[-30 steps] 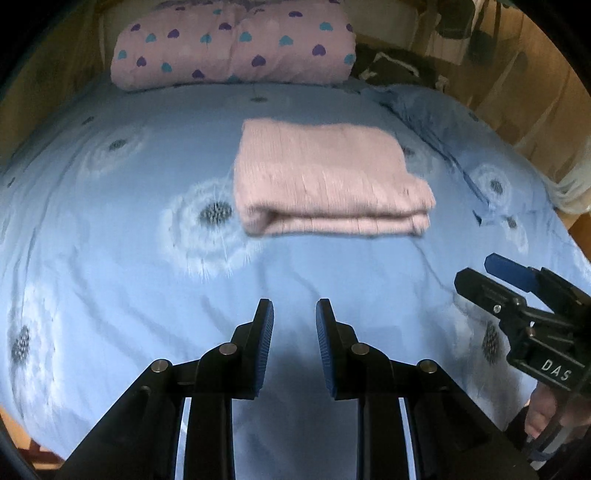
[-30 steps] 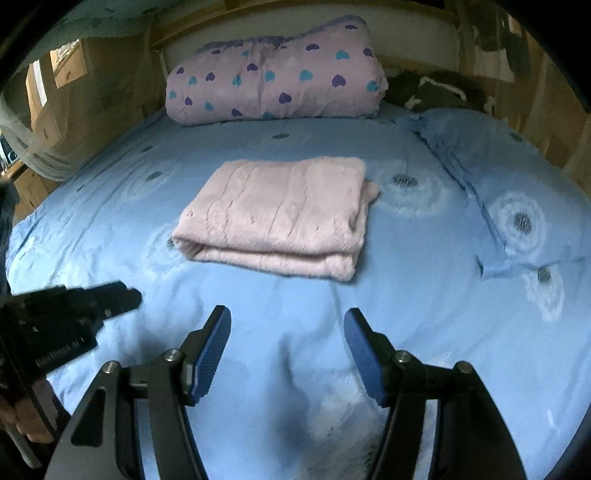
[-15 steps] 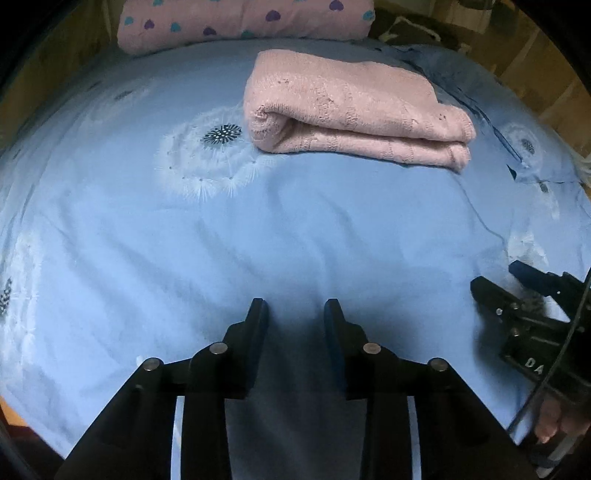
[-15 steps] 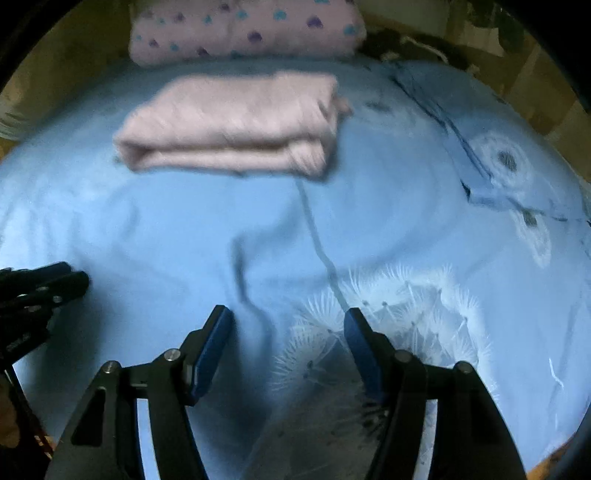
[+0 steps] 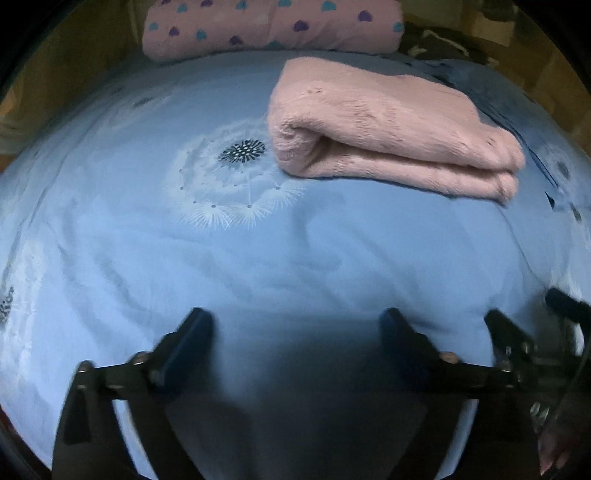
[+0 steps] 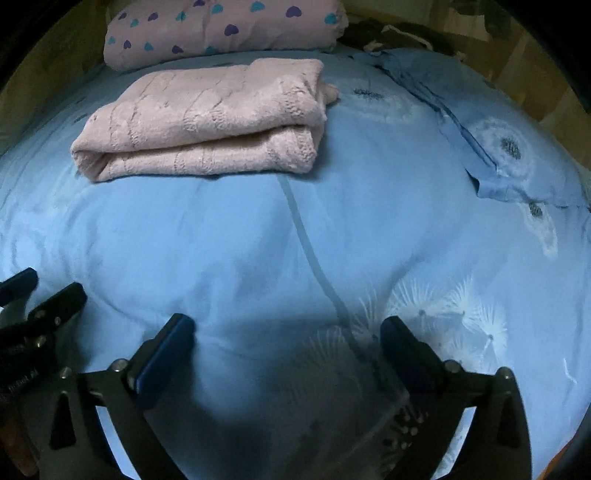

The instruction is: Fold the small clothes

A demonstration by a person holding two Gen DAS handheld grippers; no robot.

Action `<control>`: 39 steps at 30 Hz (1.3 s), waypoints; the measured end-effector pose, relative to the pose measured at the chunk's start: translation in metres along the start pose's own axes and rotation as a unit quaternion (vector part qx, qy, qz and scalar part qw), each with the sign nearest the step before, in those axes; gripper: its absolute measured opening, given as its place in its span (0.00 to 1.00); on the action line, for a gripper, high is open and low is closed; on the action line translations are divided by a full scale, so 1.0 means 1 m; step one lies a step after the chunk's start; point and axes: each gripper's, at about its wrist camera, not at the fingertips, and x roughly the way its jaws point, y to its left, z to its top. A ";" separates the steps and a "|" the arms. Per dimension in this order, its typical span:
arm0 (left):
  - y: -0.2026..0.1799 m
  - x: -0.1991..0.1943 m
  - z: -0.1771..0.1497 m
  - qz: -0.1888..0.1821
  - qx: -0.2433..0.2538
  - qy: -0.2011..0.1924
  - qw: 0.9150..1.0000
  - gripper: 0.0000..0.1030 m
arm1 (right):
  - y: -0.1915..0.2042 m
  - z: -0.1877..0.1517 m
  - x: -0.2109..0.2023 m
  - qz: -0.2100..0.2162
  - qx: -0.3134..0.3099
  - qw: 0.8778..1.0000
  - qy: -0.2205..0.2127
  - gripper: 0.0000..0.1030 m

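Black plastic fingers with blue pads stand wide apart on both tools, nothing between them. The left gripper point(image 5: 297, 325) hangs low over bare sheet; the right gripper point(image 6: 286, 330) does the same, its fingers spread over a white dandelion print. Each tool shows at the edge of the other's view; a white label on the left tool's body is too dark and cropped to read. Beyond the fingers the blue bedsheet point(image 6: 258, 240) is lightly creased. Well ahead of both tools lies the pink knitted garment point(image 6: 207, 118), folded into a thick rectangular bundle resting flat on the sheet, beside a dark-centred dandelion print point(image 5: 242, 151). Behind it, at the head of the bed, lies a pink heart-patterned quilt point(image 6: 221, 29), rolled.
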 end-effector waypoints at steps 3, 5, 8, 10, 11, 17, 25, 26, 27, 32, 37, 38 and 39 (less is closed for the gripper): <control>-0.002 0.007 0.007 0.003 0.013 -0.006 1.000 0.87 | 0.000 0.004 0.004 0.005 0.002 1.000 0.002 1.00; -0.003 0.011 0.012 0.001 0.023 -0.006 1.000 0.87 | 0.000 0.014 0.011 0.017 0.004 1.000 0.005 1.00; 0.002 0.018 0.023 -0.012 0.021 -0.006 1.000 0.87 | -0.005 0.035 0.027 0.013 0.021 1.000 -0.006 1.00; 0.002 0.018 0.022 -0.006 0.024 -0.008 1.000 0.87 | 0.000 0.041 0.032 -0.004 0.023 1.000 -0.015 1.00; 0.000 0.018 0.022 -0.001 0.026 -0.010 1.000 0.87 | 0.003 0.043 0.033 -0.013 0.023 0.999 -0.019 1.00; 0.003 0.016 0.020 -0.008 0.022 -0.015 1.000 0.87 | 0.003 0.041 0.029 -0.007 0.032 0.999 -0.026 1.00; 0.002 0.016 0.019 -0.007 0.022 -0.016 1.000 0.87 | 0.000 0.039 0.029 -0.011 0.035 0.999 -0.021 1.00; 0.002 0.016 0.019 -0.007 0.022 -0.016 1.000 0.87 | 0.001 0.038 0.029 -0.012 0.037 0.999 -0.020 1.00; 0.002 0.016 0.019 -0.007 0.022 -0.016 1.000 0.87 | 0.002 0.037 0.028 -0.012 0.038 0.999 -0.020 1.00; 0.002 0.016 0.019 -0.007 0.022 -0.016 1.000 0.87 | 0.000 0.036 0.028 -0.008 0.041 0.999 -0.021 1.00; 0.002 0.016 0.019 -0.007 0.022 -0.016 1.000 0.87 | -0.002 0.038 0.030 -0.008 0.039 0.999 -0.020 1.00; 0.002 0.016 0.019 -0.007 0.022 -0.016 1.000 0.87 | -0.003 0.038 0.030 -0.006 0.040 0.999 -0.021 1.00; 0.002 0.016 0.019 -0.007 0.022 -0.016 1.000 0.87 | -0.004 0.038 0.030 -0.004 0.041 0.999 -0.021 1.00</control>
